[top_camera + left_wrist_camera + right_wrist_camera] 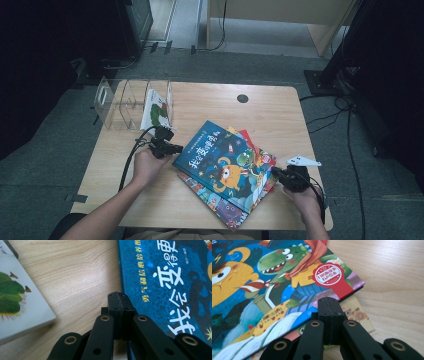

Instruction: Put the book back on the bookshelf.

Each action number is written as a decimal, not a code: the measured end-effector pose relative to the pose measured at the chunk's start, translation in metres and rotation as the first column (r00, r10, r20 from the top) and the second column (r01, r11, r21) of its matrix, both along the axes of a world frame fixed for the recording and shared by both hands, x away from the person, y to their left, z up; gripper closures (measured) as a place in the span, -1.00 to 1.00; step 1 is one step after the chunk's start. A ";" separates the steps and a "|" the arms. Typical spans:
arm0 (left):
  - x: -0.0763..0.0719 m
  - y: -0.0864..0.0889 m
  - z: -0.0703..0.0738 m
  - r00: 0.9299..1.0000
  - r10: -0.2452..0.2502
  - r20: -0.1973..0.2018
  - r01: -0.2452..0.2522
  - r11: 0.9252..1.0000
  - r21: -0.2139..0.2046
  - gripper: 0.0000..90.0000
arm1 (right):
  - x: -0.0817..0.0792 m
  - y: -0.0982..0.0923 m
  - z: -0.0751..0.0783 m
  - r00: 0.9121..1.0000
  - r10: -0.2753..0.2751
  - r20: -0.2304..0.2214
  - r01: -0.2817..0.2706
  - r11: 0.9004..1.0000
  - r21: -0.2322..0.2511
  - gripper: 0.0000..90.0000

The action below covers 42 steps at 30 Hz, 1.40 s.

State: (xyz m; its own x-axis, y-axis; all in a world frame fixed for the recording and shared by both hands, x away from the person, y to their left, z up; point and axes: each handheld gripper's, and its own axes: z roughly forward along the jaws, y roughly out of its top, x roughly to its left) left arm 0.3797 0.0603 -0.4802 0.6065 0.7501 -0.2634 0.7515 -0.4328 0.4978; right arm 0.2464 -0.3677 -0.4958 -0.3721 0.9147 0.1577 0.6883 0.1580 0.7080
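Office or lab room: grey carpet floor, a light wood desk with a cable hole, black cables running over the floor, dark equipment stands at the sides, another wooden desk behind.

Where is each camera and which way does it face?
High view: above the table, looking down; forearms, left gripper, right gripper.
Left gripper view: past shut jaws toward the blue book.
Right gripper view: past shut jaws at the book stack.
Shared: all show the blue book.
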 end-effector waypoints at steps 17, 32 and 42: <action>-0.013 0.013 0.000 1.000 0.018 -0.020 -0.019 1.000 -0.014 1.00 | 0.032 0.007 -0.001 1.000 -0.004 0.024 0.004 1.000 -0.007 1.00; -0.012 0.019 0.006 1.000 0.023 -0.021 -0.024 0.999 -0.048 0.67 | 0.040 0.010 0.001 0.999 0.003 0.038 -0.002 1.000 -0.014 1.00; -0.007 0.027 0.012 0.998 0.049 -0.030 -0.050 0.998 -0.040 0.33 | 0.035 0.016 0.005 0.998 0.053 0.046 -0.053 0.999 -0.003 1.00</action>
State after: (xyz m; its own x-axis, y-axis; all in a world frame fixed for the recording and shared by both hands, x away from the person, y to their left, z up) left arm 0.3730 0.0868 -0.4681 0.5606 0.7672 -0.3117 0.7859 -0.3743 0.4922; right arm 0.2817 -0.3517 -0.4907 -0.4267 0.8939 0.1370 0.6453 0.1948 0.7387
